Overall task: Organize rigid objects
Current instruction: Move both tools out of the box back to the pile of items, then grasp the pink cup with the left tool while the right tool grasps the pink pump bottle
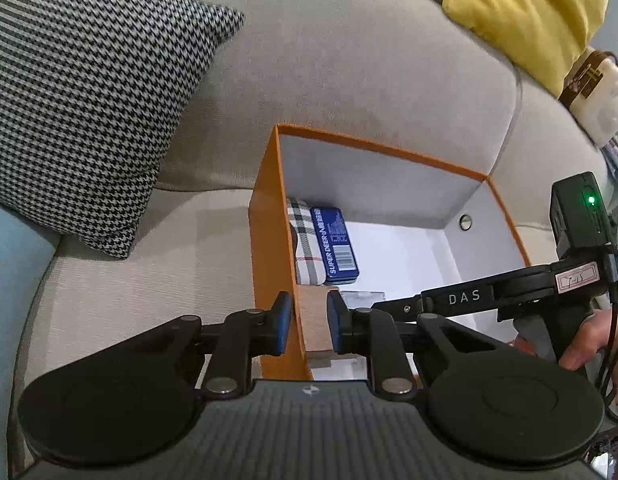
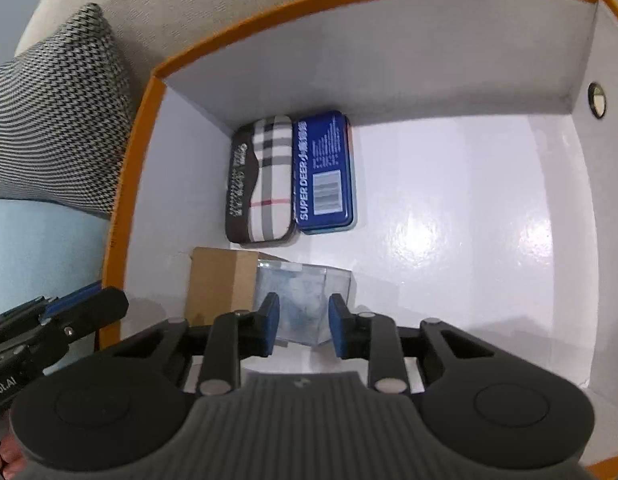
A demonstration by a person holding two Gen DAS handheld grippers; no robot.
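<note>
An orange box [image 1: 389, 152] [image 2: 309, 4] with white inside stands on a sofa. In its far left corner lie a plaid case [image 2: 269, 176] [image 1: 305, 240] and a blue tin [image 2: 325, 172] [image 1: 337, 240] side by side. Nearer, a brown cardboard box [image 2: 217, 280] [image 1: 315, 320] sits against the left wall, with a clear plastic box [image 2: 305, 292] [image 1: 363, 298] touching its right side. My left gripper [image 1: 309, 322] straddles the left wall's rim, jaws narrow, pads not visibly pressing. My right gripper [image 2: 303, 322] hovers just over the clear box, jaws narrower than the box, gripping nothing.
A houndstooth cushion [image 1: 89, 100] leans on the sofa back left of the box. A yellow cushion [image 1: 529, 12] and a white plush thing [image 1: 597, 92] lie at the far right. A person's hand [image 1: 589, 344] holds the right gripper's handle.
</note>
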